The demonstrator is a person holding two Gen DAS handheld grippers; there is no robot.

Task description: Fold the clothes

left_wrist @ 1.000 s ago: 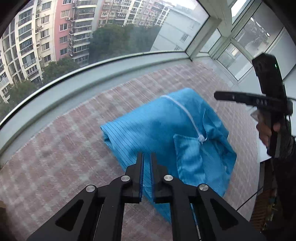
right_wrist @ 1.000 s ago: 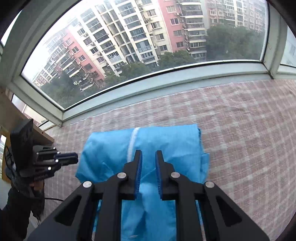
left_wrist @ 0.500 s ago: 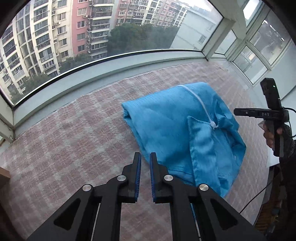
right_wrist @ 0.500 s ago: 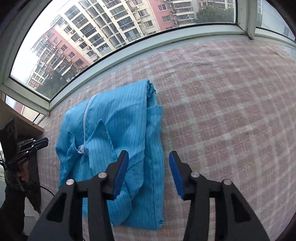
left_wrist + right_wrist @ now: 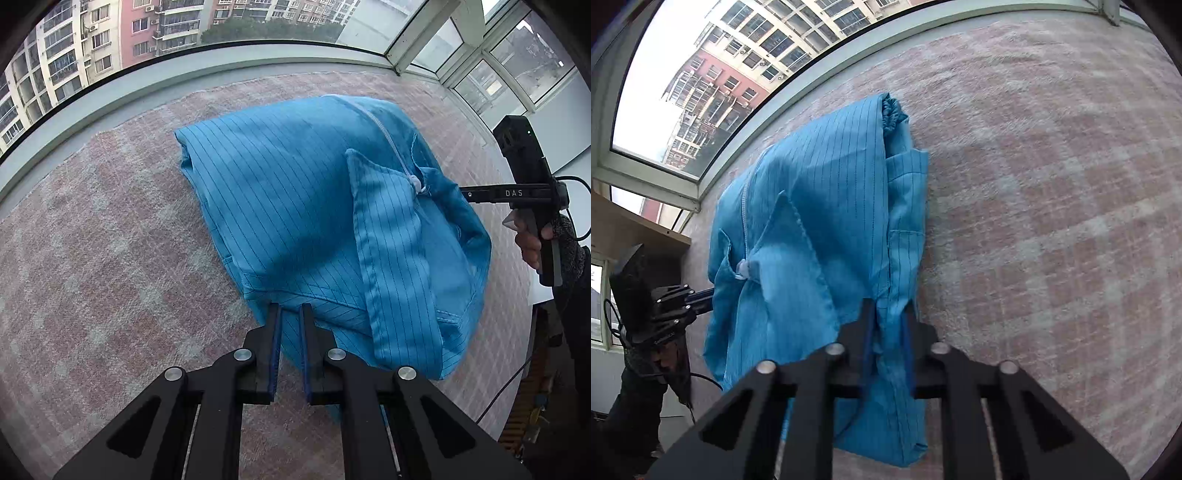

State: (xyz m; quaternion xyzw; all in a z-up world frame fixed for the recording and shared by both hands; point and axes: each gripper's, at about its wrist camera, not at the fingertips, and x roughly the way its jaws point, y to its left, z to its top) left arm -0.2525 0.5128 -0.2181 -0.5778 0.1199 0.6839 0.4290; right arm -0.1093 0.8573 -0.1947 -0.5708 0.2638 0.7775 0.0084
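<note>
While our right gripper (image 5: 888,321) closes on the blue garment's (image 5: 827,221) 6 o'clock hem and our left gripper (image 5: 290,325) stays shut on the same edge, we judge another fold toward 12 o'clock comes next.

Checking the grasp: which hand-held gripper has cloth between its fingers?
The right hand-held gripper, closing on the blue garment; the left hand-held gripper is shut, empty.

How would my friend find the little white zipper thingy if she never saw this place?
Find the big window, then the pink checked mat below it. A folded blue jacket lies there; the zipper pull is its only white knob, ending the white line.
</note>
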